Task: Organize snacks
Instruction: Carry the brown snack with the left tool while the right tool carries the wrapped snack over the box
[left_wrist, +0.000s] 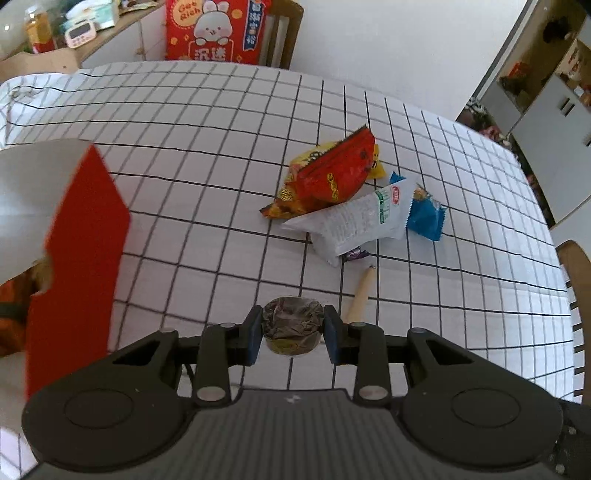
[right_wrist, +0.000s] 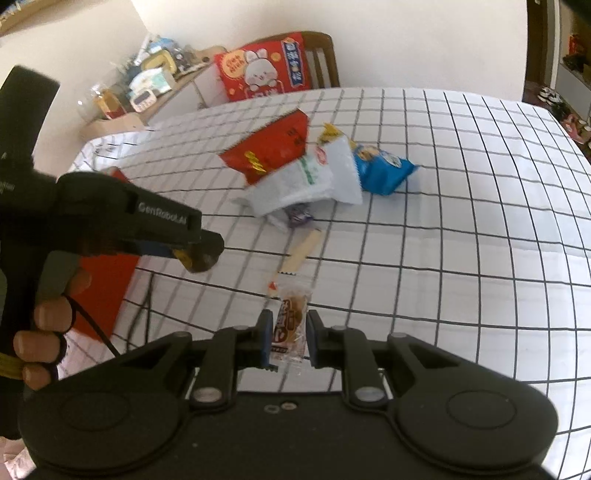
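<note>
white gridded cloth covered the table (left_wrist: 221, 147). at the near left stood a red box (left_wrist: 81, 258). in the middle lay a heap of snacks: a red packet (left_wrist: 332, 173), a white packet (left_wrist: 362, 221), a blue packet (left_wrist: 424, 218). the left hand-held gripper (left_wrist: 293, 334) was clamped on a foil-wrapped round snack (left_wrist: 291, 325); the right hand-held gripper (right_wrist: 289, 339) pinched a clear-wrapped biscuit (right_wrist: 291, 317) above the near table.

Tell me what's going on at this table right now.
A person is sorting snacks with two handheld grippers. The left gripper is shut on a round foil-wrapped snack, held above the checked tablecloth near a red box. The right gripper is shut on a small clear-wrapped snack. A pile of packets, red, white and blue, lies mid-table.
</note>
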